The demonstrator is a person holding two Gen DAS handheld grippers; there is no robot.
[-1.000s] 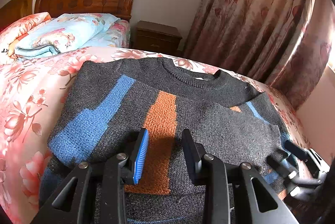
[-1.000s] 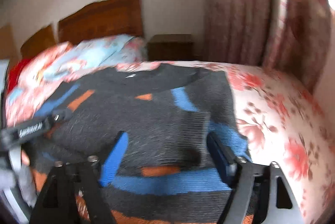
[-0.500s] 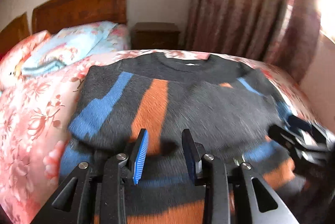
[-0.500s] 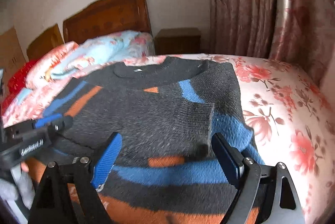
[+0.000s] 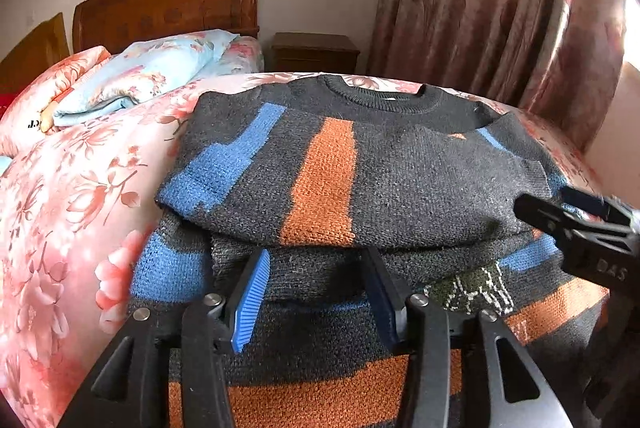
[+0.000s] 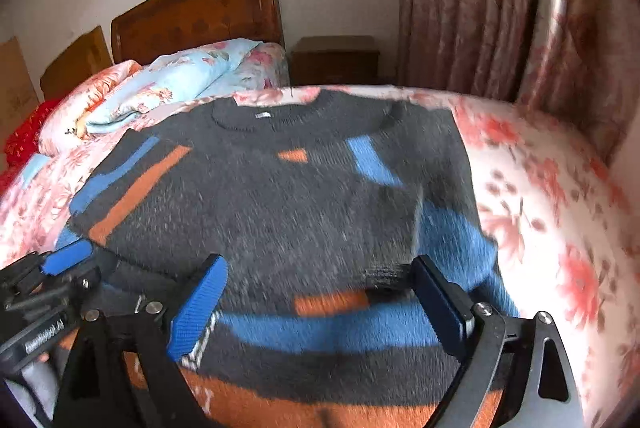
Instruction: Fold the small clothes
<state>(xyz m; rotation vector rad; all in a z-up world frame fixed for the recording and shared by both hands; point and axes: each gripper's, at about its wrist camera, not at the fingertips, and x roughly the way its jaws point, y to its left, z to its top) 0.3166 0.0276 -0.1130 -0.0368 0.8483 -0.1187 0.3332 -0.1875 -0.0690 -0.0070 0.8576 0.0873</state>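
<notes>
A dark grey sweater (image 5: 400, 164) with blue and orange stripes lies flat on the floral bedspread (image 5: 72, 212), collar at the far end. A folded sleeve (image 5: 320, 184) crosses its chest. My left gripper (image 5: 316, 253) hovers over the sweater's lower half, just short of that sleeve's near edge. Its jaws are opening and no cloth is between them. My right gripper (image 6: 320, 262) stands open and wide over the sweater's (image 6: 304, 212) lower right, a ribbed cuff (image 6: 384, 274) beside its right finger. Each gripper also shows in the other's view: the right gripper (image 5: 576, 224) and the left gripper (image 6: 60, 268).
A folded light blue quilt (image 5: 148, 76) and a pink pillow (image 5: 52, 84) lie at the bed's head under a wooden headboard (image 5: 172, 4). A dark nightstand (image 5: 314, 52) stands against the wall. Floral curtains (image 5: 492, 0) hang at the right, close to the bed's edge.
My left gripper has drawn back from over the folded sleeve toward the hem, and its jaws stand wider. The right gripper has stayed in place, wide open.
</notes>
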